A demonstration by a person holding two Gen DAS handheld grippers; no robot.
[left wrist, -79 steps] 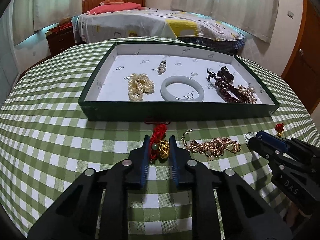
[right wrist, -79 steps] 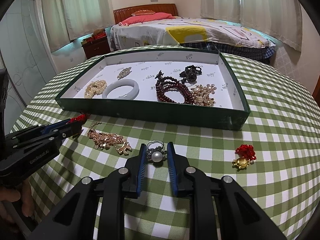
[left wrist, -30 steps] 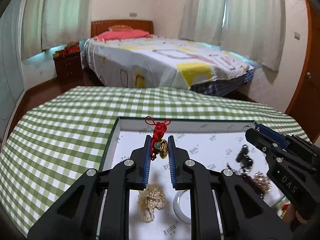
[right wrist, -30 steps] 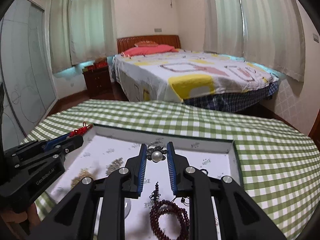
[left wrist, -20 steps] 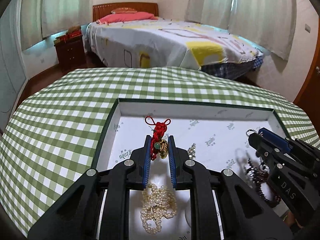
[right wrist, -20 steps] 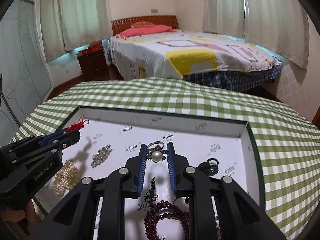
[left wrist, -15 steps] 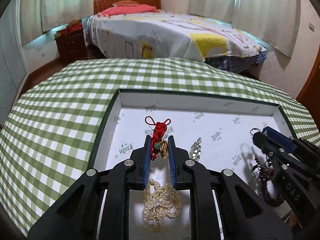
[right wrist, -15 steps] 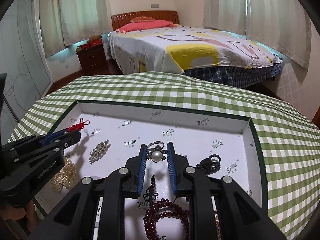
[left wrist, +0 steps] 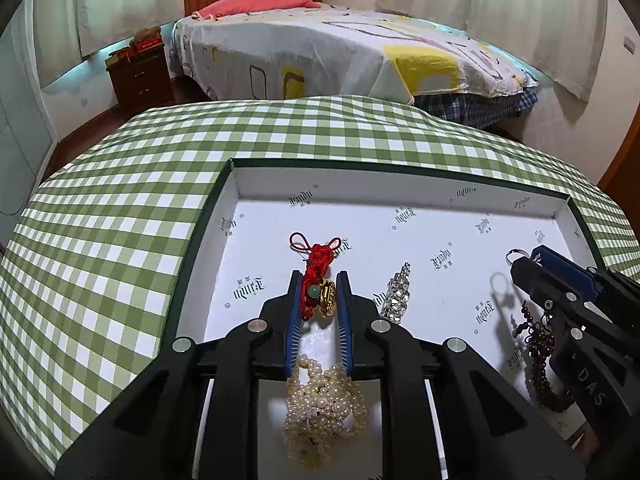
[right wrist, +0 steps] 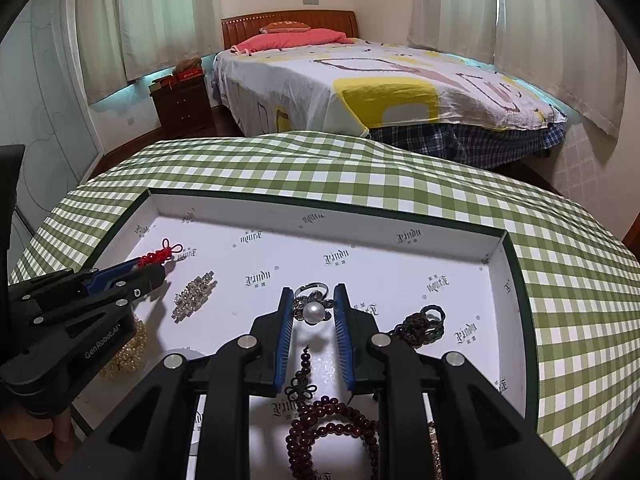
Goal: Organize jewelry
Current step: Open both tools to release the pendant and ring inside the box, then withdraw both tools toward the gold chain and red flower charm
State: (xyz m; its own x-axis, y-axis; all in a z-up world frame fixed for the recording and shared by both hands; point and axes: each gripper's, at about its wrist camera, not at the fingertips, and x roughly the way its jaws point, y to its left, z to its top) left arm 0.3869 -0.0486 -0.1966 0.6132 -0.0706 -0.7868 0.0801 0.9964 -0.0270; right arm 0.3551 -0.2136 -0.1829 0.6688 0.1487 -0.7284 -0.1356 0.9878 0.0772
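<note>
Jewelry drop-off time, basically. Both grippers hang over the open tray (left wrist: pixel 236 184) on the green-checked worktop (left wrist: pixel 120 208), each with a piece pinched and nothing let go yet.

The left gripper (left wrist: pixel 319 294) has its jaws pinching the red knot charm (left wrist: pixel 318 276), the one with the little green bead and the gold pendant, and the knot loops stick out past the tips. The right gripper (right wrist: pixel 311 312) has its jaws closed on the pearl ring (right wrist: pixel 313 311), pearl facing up, band poking forward.

If I were the one holding these, I'd think about landing spots first. There's a pearl strand (left wrist: pixel 324 404) heaped right below the left gripper, and a rhinestone clip (left wrist: pixel 396 294) just beside it on the right. Bare white liner sits ahead toward the far wall, so I'd nudge forward and set the charm there, not on top of the pearls where the cord could tangle.

Same deal on the other side: dark red beads (right wrist: pixel 332 432) lie under the right gripper and a dark woven knot piece (right wrist: pixel 420 324) sits just to its right. The open patch ahead of the ring looks like the place.

Go low before opening, I reckon. A ring dropped from height will probably roll or bounce, and the pearl could knock into the beads. Open slowly too, since the charm's cord might snag on the ribbed blue pads (left wrist: pixel 294 320), then lift straight up.
</note>
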